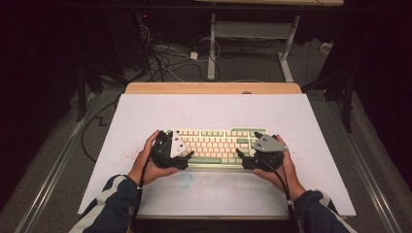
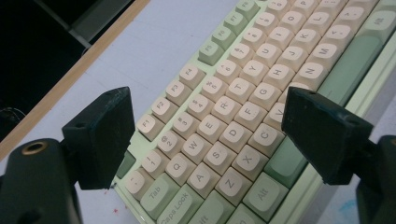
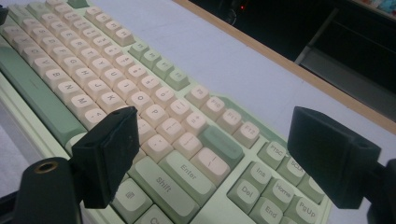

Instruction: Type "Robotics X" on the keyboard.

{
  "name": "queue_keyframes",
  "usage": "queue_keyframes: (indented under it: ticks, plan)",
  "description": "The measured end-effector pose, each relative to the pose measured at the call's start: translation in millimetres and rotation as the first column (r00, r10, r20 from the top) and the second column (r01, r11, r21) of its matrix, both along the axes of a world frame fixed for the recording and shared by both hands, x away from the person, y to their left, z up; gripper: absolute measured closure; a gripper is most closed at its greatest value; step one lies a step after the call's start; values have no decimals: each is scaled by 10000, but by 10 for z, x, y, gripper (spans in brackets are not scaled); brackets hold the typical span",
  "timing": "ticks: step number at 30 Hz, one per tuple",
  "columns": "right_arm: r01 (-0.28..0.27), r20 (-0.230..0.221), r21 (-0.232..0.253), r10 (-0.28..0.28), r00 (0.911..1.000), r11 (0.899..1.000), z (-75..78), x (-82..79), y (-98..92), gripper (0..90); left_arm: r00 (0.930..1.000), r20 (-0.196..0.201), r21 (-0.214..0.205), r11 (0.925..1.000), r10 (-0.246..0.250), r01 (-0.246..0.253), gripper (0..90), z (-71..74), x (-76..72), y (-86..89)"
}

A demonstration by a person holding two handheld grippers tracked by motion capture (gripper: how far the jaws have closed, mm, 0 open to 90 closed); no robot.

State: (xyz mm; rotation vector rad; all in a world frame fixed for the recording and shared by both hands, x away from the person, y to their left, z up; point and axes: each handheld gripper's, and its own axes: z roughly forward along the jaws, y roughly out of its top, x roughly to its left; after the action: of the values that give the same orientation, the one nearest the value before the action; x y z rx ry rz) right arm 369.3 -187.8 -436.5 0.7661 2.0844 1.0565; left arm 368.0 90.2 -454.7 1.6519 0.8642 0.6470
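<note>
A keyboard (image 1: 216, 145) with cream and green keys lies flat on the white table top (image 1: 214, 109), slightly nearer than its middle. My left gripper (image 1: 180, 145) is at the keyboard's left end, and in the left gripper view the gripper (image 2: 208, 112) stands open, its jaws straddling the keyboard (image 2: 243, 107) above the Tab and Caps Lock corner without touching it. My right gripper (image 1: 248, 144) is at the right end. In the right gripper view the gripper (image 3: 217, 128) is open too, astride the keyboard (image 3: 140, 93) near the Enter and Shift keys.
A wooden strip (image 1: 214, 88) borders the table's far edge. Beyond it, a desk frame (image 1: 212, 48) and loose cables (image 1: 160, 58) lie on the floor. A faint blue smudge (image 1: 187, 178) marks the table top in front of the keyboard.
</note>
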Motion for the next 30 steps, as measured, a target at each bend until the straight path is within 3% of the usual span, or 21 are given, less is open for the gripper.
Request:
queue_keyframes:
  ticks: [11, 30]
  plan:
    - [-262, 54, -23, 262, 9996, 9997, 39, -49, 28, 185, 9999, 58, 59, 9999, -126, 125, 164, 3, -46, -6]
    - [-202, 284, -311, 211, 9994, 9993, 123, -206, -55, 193, 9993, 358, 113, 9999, -113, 109, 174, 51, -210, 98]
